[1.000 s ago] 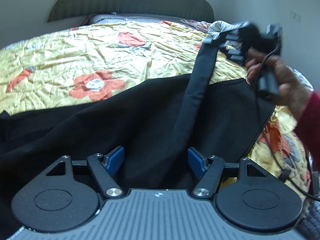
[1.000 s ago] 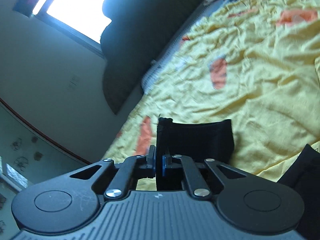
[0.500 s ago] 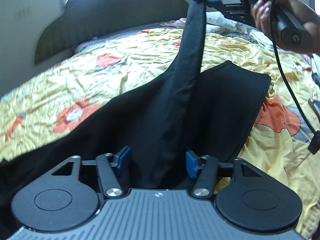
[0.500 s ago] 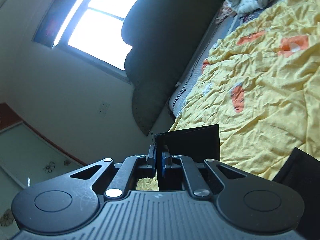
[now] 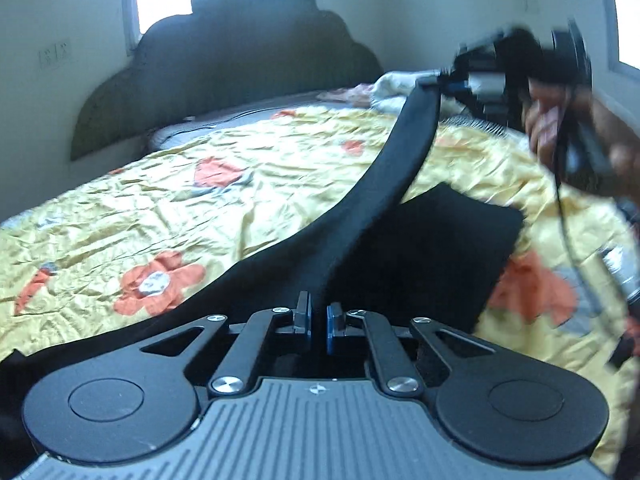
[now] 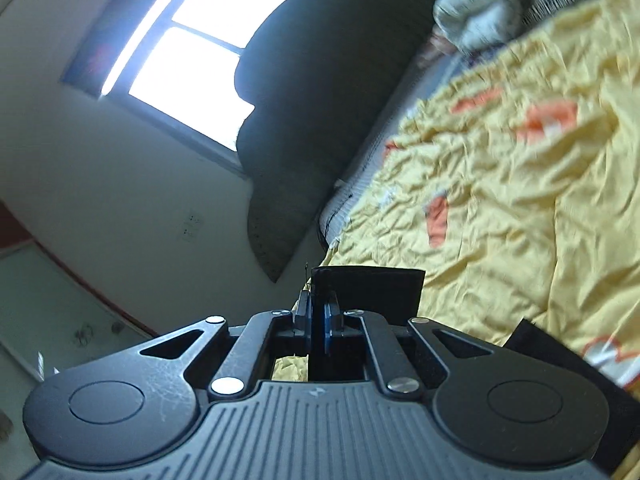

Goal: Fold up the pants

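A bedroom with pale walls holds a bed [image 5: 240,184] spread with a crumpled yellow cover printed with orange flowers, a dark scalloped headboard [image 5: 240,60] at its far end and a bright window [image 6: 200,52] behind that.

The black pants [image 5: 420,252] lie across the near edge of the bed, toward its right side, with one squared flap flat on the cover. A narrow band of the same cloth rises from the heap, stretched taut up and to the right.

The left gripper [image 5: 319,322] has just been closing; its blue pads now stand nearly together with a fold of the black cloth pinched between them at the foot of that band. The right gripper [image 5: 452,80] holds the band's upper end, above the right side of the bed near a heap of pale bedding [image 5: 392,84] at the head end. The person's hand [image 5: 560,128], blurred, wraps that gripper's handle, and a dark cable [image 5: 564,208] hangs from it.

The right wrist view alone shows that grip close up: the right gripper [image 6: 318,320] is clamped tight on a flat end of the pants [image 6: 372,288], which sticks out beyond the pads as a dark rectangle. It also shows a wall switch [image 6: 190,226] beside the headboard. The left wrist view alone shows the bulk of the pants on the bed and both grippers at once.
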`<move>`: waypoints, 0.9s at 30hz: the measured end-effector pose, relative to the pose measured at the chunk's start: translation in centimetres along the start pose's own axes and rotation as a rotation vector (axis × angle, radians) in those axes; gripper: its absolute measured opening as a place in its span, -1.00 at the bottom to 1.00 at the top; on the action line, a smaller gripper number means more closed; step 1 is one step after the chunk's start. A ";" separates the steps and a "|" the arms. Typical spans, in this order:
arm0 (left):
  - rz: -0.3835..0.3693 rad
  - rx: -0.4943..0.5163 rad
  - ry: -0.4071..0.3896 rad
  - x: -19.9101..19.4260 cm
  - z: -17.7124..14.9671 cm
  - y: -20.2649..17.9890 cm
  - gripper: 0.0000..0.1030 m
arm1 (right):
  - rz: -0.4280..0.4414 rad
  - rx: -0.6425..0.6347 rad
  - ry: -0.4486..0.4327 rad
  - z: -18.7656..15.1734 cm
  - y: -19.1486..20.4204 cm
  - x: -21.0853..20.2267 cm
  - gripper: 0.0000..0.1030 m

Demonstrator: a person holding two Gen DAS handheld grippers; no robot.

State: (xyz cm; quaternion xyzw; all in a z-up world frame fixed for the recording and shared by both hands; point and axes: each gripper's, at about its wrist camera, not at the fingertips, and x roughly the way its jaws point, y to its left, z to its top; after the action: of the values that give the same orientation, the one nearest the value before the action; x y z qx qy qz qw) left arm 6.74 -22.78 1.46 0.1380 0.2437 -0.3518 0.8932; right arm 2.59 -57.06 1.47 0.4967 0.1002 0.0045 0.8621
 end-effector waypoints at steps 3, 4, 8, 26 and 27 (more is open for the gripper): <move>-0.052 0.026 0.035 -0.1 -0.2 -0.4 -0.83 | -0.148 -0.025 0.016 -0.5 -1.6 -1.6 -0.89; -0.068 0.035 0.055 0.1 -0.6 -0.8 -0.83 | -0.196 -0.010 0.024 -0.8 -2.6 -2.1 -0.89; -0.103 0.053 0.102 0.6 -1.9 -1.9 -0.83 | -0.306 0.014 0.040 -2.5 -6.2 -4.1 -0.88; -0.104 0.059 0.105 -0.1 -2.1 -2.3 -0.82 | -0.451 -0.111 0.026 -4.7 -5.8 -7.0 -0.88; -0.104 0.061 0.108 0.0 -2.2 -2.3 -0.82 | -0.455 -0.107 0.027 -4.8 -6.1 -7.0 -0.88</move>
State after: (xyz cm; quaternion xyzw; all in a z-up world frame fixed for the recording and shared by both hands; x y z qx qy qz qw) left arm 4.35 -23.52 -0.56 0.1711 0.2874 -0.3972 0.8546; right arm -5.65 -56.80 -4.86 0.4147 0.2209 -0.1779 0.8646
